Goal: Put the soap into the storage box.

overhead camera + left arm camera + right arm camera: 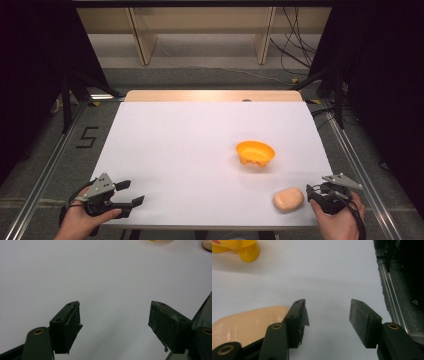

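While my right gripper (314,194) rests with jaws apart just beside the peach soap bar (289,199), my left gripper (131,193) gapes too. Both sit on the white tabletop (190,150); beyond it stand wooden shelves (200,30).

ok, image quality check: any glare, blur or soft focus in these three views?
High view: even light, soft shadow under the orange bowl, dark surroundings. Left gripper view: jaws sharp, white table evenly lit. Right gripper view: the peach-coloured object shows glossy streaks, bowl soft.

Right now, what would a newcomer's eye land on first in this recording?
The orange bowl stands alone right of centre on the white table. Nearer the person, a pale peach bar of soap lies by the front edge, just left of the right tool, whose jaws are open with nothing between them.
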A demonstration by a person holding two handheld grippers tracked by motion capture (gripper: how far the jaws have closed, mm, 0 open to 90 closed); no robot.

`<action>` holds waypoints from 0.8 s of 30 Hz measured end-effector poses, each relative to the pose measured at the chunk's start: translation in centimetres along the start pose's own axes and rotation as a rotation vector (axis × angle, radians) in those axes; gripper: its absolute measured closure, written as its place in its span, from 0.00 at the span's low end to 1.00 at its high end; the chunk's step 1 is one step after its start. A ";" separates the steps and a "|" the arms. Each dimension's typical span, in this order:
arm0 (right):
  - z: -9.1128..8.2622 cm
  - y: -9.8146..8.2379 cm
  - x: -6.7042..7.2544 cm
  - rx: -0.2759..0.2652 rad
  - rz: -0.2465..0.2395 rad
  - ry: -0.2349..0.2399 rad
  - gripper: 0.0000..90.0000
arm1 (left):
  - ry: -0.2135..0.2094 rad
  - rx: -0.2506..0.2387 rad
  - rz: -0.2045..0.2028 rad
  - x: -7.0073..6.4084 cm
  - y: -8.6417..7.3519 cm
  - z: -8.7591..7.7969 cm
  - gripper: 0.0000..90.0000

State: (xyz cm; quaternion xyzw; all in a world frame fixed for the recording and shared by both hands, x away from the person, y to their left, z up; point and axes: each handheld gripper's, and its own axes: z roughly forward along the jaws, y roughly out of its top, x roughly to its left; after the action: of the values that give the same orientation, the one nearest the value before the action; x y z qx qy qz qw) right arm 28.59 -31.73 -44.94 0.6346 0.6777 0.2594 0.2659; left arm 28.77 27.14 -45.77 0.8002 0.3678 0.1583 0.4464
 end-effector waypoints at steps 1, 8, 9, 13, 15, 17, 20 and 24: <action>0.2 0.0 -0.3 -0.011 -0.071 0.008 0.48 | -0.004 0.000 0.000 0.0 0.0 0.0 0.28; -0.2 0.9 -0.2 0.021 -0.295 0.051 0.51 | 0.000 0.002 0.000 0.0 -0.1 -0.1 0.28; -0.5 1.2 -0.2 0.044 -0.336 0.064 0.51 | 0.000 0.003 -0.001 0.0 -0.1 -0.1 0.28; -1.0 3.0 -0.8 0.166 -0.737 0.163 0.46 | 0.001 -0.004 -0.001 -0.2 0.0 -0.1 0.28; -1.0 3.5 -0.8 0.273 -0.872 0.252 0.44 | 0.002 0.000 0.005 -0.1 0.1 -0.2 0.28; -0.9 4.1 -0.7 0.346 -0.988 0.275 0.42 | -0.002 -0.004 -0.015 -0.2 0.0 -0.2 0.28; -0.5 4.9 -0.6 0.467 -1.076 0.300 0.37 | -0.003 -0.007 -0.001 -0.1 0.1 -0.2 0.28; -0.2 5.4 -0.1 0.541 -1.090 0.301 0.34 | -0.006 -0.003 -0.003 -0.1 0.0 -0.2 0.28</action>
State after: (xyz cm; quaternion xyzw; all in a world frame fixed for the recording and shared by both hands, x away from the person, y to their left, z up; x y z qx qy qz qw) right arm 32.37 -31.54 -41.05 0.1992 0.9756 -0.0077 0.0916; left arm 28.59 27.12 -45.66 0.7994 0.3674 0.1557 0.4492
